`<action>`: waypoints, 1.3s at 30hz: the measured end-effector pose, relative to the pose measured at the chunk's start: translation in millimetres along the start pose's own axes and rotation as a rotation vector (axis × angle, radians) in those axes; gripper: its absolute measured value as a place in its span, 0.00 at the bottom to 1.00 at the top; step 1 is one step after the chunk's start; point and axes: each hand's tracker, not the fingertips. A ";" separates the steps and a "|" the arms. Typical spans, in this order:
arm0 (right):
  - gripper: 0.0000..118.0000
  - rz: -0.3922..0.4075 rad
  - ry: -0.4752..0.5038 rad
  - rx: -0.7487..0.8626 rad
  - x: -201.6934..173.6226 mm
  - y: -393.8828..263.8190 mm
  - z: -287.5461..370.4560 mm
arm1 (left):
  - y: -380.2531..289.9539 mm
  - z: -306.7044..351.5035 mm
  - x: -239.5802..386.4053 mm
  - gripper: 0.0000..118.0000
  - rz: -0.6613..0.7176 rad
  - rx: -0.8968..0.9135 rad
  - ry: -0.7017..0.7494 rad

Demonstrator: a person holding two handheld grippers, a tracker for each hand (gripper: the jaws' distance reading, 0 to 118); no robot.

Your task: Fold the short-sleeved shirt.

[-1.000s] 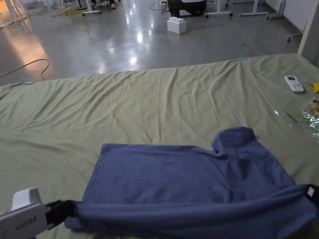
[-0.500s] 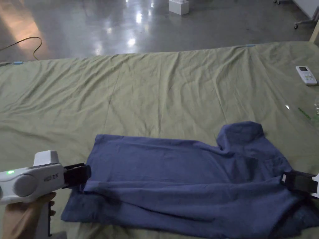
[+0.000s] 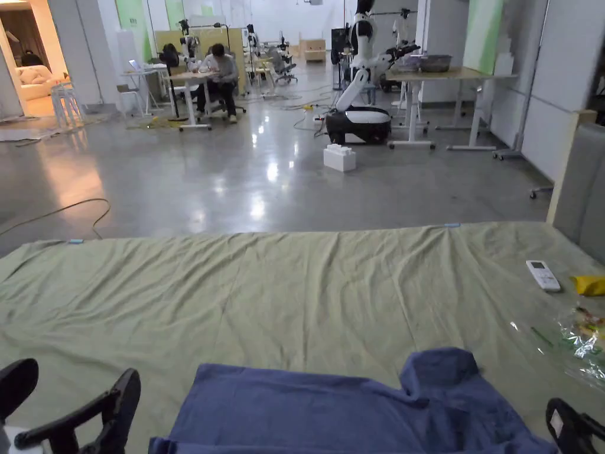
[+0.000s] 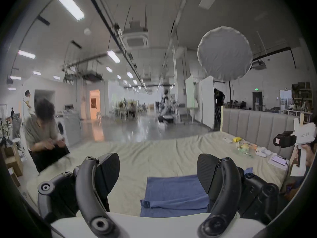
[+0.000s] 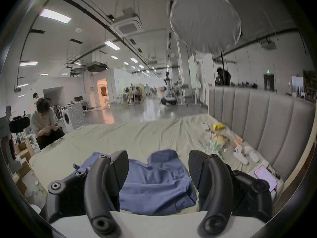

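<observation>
While both tongs hang spread wide with nothing between their jaws, the left gripper (image 4: 157, 173) sits near left and the right gripper (image 5: 158, 166) near right. Just beyond them the blue shirt (image 3: 331, 408) lies folded on the green sheet (image 3: 283, 295). Farther right rests a white remote (image 3: 543, 275). Far off, a person (image 3: 220, 71) sits at a desk.

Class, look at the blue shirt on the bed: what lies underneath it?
The blue shirt rests on a wrinkled green sheet that spreads out around it. Whatever lies directly beneath the shirt is covered.
</observation>
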 end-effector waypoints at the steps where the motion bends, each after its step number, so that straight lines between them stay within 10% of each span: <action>1: 0.64 0.022 0.013 0.035 -6.6 3.5 13.0 | -1.5 14.3 8.4 0.78 -0.024 0.047 0.051; 5: 0.63 0.003 0.019 0.092 -19.8 1.7 51.7 | -8.2 53.9 29.1 0.70 -0.109 0.064 0.158; 8: 0.47 0.059 0.046 0.190 -32.4 3.5 79.6 | -9.8 80.9 39.0 0.27 -0.108 0.061 0.195; 9: 0.25 0.039 0.057 0.154 -33.9 0.8 84.5 | -10.3 88.5 41.0 0.08 -0.109 0.073 0.223; 11: 0.03 0.113 0.056 0.213 -42.6 4.3 95.5 | -4.8 99.3 43.4 0.08 -0.069 0.064 0.228; 35: 0.00 0.005 0.064 0.055 -41.7 -13.0 71.4 | -20.3 47.4 31.0 0.00 0.026 -0.175 0.101; 39: 0.00 -0.032 0.085 -0.057 -34.9 -27.3 57.5 | -61.2 2.0 3.6 0.16 0.162 -0.270 0.012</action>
